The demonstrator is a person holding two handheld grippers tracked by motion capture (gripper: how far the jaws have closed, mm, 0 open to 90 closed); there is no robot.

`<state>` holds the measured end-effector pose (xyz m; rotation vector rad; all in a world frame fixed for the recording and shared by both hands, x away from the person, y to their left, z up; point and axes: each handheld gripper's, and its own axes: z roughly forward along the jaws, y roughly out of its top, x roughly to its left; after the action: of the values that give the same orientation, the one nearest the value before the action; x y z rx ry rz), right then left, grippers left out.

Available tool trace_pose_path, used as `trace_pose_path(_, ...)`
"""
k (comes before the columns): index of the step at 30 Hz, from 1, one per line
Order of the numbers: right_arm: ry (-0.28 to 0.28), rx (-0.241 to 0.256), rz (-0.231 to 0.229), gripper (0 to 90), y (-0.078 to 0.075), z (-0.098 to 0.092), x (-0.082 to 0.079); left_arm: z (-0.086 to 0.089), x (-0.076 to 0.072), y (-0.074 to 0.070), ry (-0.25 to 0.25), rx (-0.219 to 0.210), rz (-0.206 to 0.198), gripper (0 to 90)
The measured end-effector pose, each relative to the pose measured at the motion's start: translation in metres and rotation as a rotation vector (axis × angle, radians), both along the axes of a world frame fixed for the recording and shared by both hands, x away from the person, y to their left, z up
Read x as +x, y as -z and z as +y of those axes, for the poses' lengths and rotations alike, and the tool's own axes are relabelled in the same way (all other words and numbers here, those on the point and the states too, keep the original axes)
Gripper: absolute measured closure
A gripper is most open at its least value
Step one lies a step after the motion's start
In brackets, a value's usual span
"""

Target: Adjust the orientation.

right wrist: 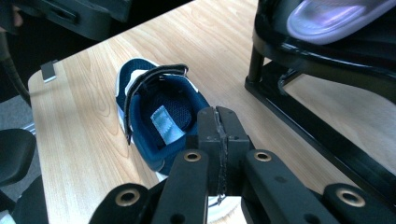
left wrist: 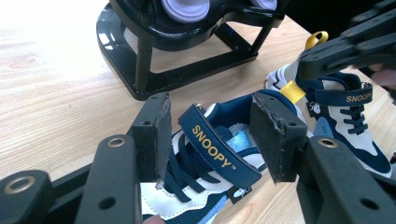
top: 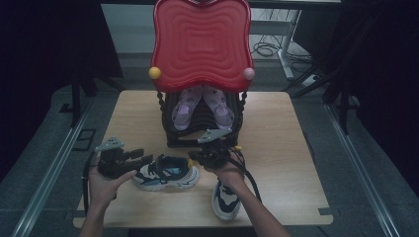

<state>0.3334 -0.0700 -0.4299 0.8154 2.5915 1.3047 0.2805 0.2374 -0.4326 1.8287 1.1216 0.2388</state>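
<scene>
High view: two navy-and-white sneakers are being shown on the wooden tabletop (top: 276, 128), in front of a black shoe rack (top: 170, 128) that is carrying a pair of purple sandals (top: 202, 108) under a red wavy top (top: 201, 42). The first sneaker (top: 165, 174) is lying sideways across the tabletop, just in front of the rack. The second sneaker (top: 226, 200) is lying nearer the front edge, toe pointed toward the person.

The left tongs (top: 140, 157) are being held released by the left hand (top: 101, 185), with the jaws spread on either side of the first sneaker's strap, which is marked SNOOPY; in the left gripper view the pads (left wrist: 162, 133) are being kept apart from the strap.

The right tongs (top: 196, 157) are being held by the right hand (top: 227, 170) above the second sneaker. In the right gripper view the jaws are being pressed together, clenched; whether anything is being pinched between them cannot be told.
</scene>
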Motion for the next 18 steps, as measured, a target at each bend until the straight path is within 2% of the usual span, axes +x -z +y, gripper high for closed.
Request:
trace_pose_path(4,-0.003,-0.019,0.027,89.5,0.01,0.011,0.011,0.005,-0.001,0.002,-0.01,-0.001,0.01,47.8)
trace_pose_path(10,0.0,-0.02,0.06,89.5,0.018,0.017,0.019,0.01,-0.002,0.002,-0.024,-0.009,0.006,47.8)
trace_pose_path(18,0.001,-0.053,0.056,89.5,0.021,0.021,0.021,0.012,-0.003,0.002,-0.027,-0.01,0.008,47.8)
